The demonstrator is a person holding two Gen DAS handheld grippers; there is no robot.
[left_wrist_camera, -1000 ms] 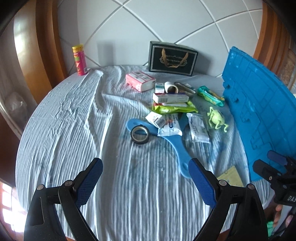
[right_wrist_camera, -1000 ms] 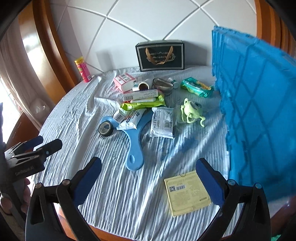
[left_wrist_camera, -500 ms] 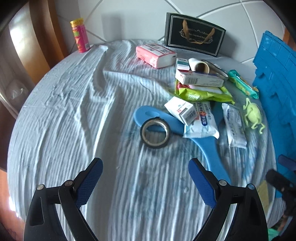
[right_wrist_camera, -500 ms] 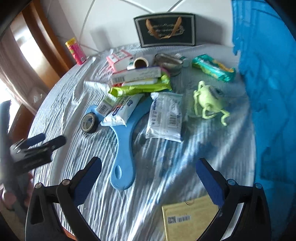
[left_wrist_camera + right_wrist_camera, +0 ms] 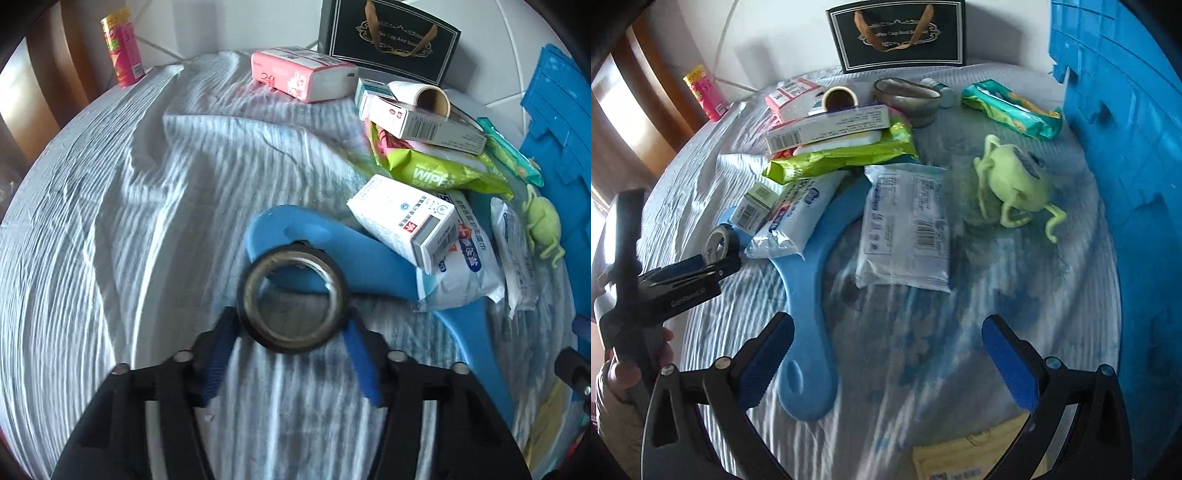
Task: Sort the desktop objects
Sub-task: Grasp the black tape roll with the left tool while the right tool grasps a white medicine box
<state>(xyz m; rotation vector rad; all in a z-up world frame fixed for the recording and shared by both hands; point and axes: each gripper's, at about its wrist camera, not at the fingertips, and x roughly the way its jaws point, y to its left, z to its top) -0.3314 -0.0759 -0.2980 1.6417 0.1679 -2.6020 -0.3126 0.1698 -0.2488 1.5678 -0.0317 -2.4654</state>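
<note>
Between the left tool's (image 5: 291,326) blue pads sits the tape roll (image 5: 293,299)

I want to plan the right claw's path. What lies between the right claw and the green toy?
In the right wrist view, only bare striped tablecloth lies between the right claw and the green toy. The white packet sits just left of that line.

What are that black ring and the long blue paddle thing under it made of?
The black ring looks like a roll of glossy plastic tape: layered edge, pale core. The blue paddle seems moulded matte plastic, smooth and uniform, with a hanging hole.
</note>
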